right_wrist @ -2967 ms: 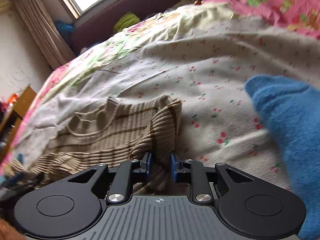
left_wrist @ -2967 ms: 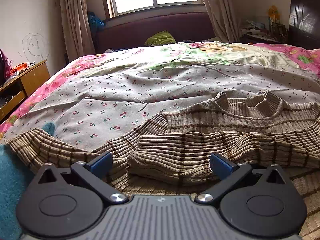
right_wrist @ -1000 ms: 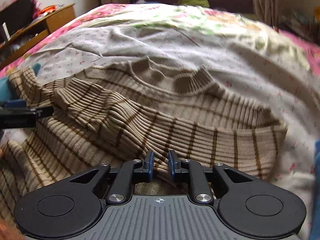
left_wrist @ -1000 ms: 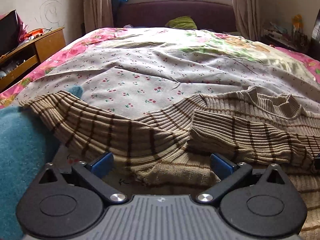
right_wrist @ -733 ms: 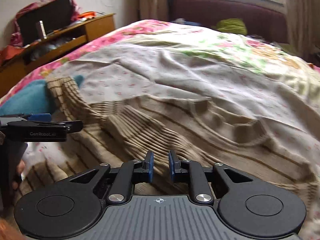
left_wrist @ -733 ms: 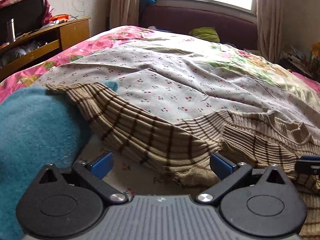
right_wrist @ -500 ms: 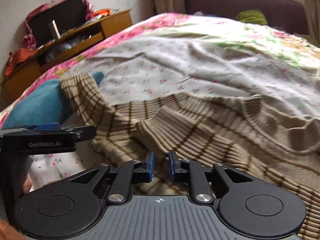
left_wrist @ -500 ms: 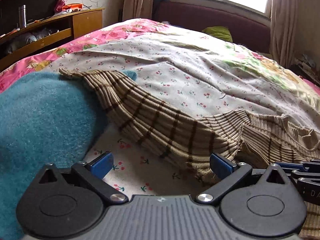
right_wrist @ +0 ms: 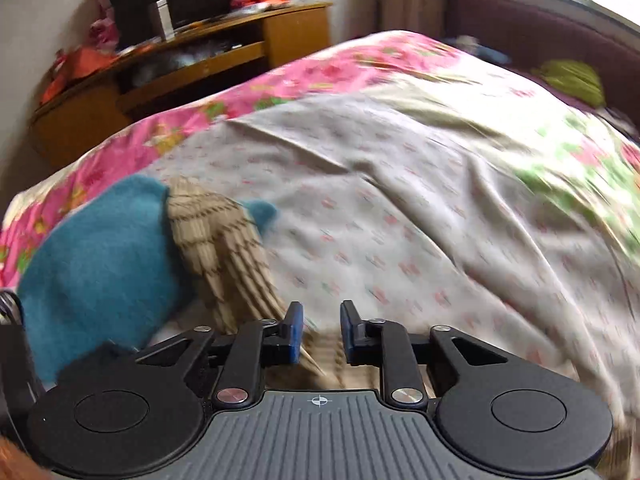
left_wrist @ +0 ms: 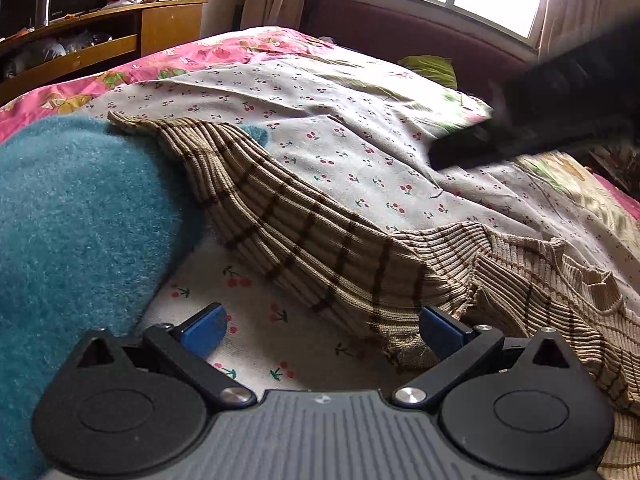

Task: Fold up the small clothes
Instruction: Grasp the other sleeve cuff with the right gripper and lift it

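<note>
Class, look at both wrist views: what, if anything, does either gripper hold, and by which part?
Nothing is held. The left gripper stands wide open beside the striped sweater; the right gripper has just been opening, pads clear of the knit.

Your right gripper (right_wrist: 319, 332) has just been opening its jaws, and they stand apart with striped knit showing in the gap, no pad pressing on it. The sleeve of the striped sweater (right_wrist: 224, 252) runs up and to the left of your fingers, lying over a blue fleece garment (right_wrist: 100, 264). Ahead and to the right spreads the cherry-print sheet (right_wrist: 420, 220), blurred. Far beyond stands a wooden cabinet (right_wrist: 192, 68).
</note>
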`<state>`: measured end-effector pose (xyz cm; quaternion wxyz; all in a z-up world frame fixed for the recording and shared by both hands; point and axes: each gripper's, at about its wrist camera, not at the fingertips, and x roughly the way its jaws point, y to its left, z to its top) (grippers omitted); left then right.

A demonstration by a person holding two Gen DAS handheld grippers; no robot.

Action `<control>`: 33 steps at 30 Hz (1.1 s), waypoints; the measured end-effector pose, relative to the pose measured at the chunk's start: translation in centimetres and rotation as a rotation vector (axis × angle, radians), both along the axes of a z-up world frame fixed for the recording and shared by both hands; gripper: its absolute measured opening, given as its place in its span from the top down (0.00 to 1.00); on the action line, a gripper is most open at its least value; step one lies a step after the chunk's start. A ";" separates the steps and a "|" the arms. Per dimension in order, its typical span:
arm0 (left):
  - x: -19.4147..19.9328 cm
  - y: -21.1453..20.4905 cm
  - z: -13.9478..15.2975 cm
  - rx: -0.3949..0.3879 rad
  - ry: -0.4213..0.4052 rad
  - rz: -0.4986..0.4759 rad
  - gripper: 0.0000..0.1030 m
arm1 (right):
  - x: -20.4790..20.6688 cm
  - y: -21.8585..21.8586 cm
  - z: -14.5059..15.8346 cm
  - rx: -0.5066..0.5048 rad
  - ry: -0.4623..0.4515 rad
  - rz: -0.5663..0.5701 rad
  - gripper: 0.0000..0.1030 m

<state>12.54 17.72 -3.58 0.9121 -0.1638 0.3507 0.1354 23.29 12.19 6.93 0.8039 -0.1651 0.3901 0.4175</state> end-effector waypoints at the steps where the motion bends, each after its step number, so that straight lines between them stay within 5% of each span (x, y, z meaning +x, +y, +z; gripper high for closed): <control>1: 0.1 0.1 0.0 -0.006 -0.003 0.000 0.00 | 0.1 1.9 0.3 -0.007 0.003 0.035 0.75; 6: 0.2 0.9 -0.1 -0.032 -0.019 0.016 0.00 | 0.0 10.7 0.5 -0.055 0.014 0.182 0.75; 13: 0.1 1.9 -0.2 -0.062 -0.035 0.025 0.00 | -1.6 20.0 -2.3 -0.198 -0.025 0.292 0.59; 16: 0.2 2.1 -0.3 -0.068 -0.037 0.022 0.00 | -1.3 21.4 -4.4 -0.293 -0.073 0.220 0.65; 18: 0.2 2.1 -0.3 -0.069 -0.044 0.022 0.00 | -0.9 20.9 -4.4 -0.286 -0.070 0.171 0.84; 24: 0.4 1.4 -0.3 -0.028 -0.060 0.021 0.00 | 0.0 14.3 0.8 -0.109 -0.090 0.026 0.93; 29: 0.2 0.3 0.1 0.012 -0.099 0.001 0.00 | 0.0 2.5 6.3 0.114 -0.085 -0.194 0.94; 33: 0.2 -2.5 0.9 0.129 -0.139 -0.074 0.00 | -2.1 -10.8 7.8 0.362 -0.044 -0.440 0.94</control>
